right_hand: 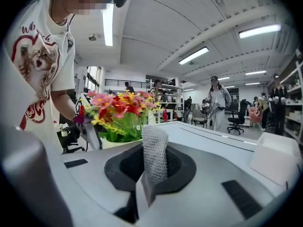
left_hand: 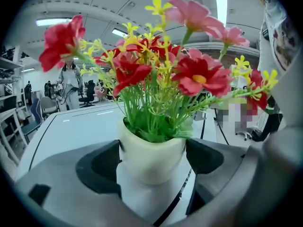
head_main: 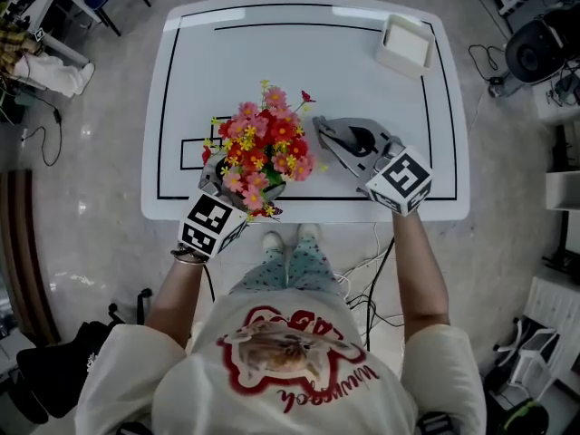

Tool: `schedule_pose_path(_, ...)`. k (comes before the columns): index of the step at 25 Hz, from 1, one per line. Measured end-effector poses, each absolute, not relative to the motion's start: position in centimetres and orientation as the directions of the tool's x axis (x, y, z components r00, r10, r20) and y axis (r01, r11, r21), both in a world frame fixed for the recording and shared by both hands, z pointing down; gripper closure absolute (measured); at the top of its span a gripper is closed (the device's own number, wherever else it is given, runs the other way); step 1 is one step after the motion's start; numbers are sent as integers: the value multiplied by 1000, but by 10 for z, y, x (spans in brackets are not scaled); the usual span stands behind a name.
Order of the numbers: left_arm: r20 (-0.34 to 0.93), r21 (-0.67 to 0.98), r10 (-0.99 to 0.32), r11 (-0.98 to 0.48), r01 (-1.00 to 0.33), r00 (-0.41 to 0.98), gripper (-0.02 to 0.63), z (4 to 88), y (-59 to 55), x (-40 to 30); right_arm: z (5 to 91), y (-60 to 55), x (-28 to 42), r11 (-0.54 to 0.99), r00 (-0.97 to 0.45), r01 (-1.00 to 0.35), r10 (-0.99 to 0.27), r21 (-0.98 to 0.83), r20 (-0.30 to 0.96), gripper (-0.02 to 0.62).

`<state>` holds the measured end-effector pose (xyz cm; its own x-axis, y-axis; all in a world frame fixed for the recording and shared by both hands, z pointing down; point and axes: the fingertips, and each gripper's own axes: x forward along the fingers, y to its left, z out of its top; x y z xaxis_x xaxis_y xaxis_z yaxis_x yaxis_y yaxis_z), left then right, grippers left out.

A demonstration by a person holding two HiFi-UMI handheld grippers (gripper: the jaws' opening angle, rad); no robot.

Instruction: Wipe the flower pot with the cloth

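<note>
At the table's (head_main: 272,53) near edge, the left gripper (left_hand: 152,167) clamps the pot (left_hand: 151,152) of flowers (head_main: 263,148). Just beside it, the right gripper (right_hand: 152,174) pinches the cloth (right_hand: 155,148) upright, clear of the pot. A box (head_main: 405,43) sits far right.

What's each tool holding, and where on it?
Left tool grips the flower pot by its opposite sides, below the rim. Right tool pinches the grey cloth, a folded strip standing up between the jaws.
</note>
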<state>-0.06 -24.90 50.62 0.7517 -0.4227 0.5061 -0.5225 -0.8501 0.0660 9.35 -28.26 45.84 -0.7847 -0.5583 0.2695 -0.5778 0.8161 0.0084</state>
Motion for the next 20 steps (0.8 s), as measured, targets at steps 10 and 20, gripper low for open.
schedule_pose_path(10,498,74,-439,-838,-540,748,155,508,-253,2,480,-307,53,920,-904,-381,-350,-92,244,575)
schedule_pose_path(20,467,73,-472,-822,-565,748,155,507,-254,3,484,-264,56,928,-910,-362,-332,-86,248,574)
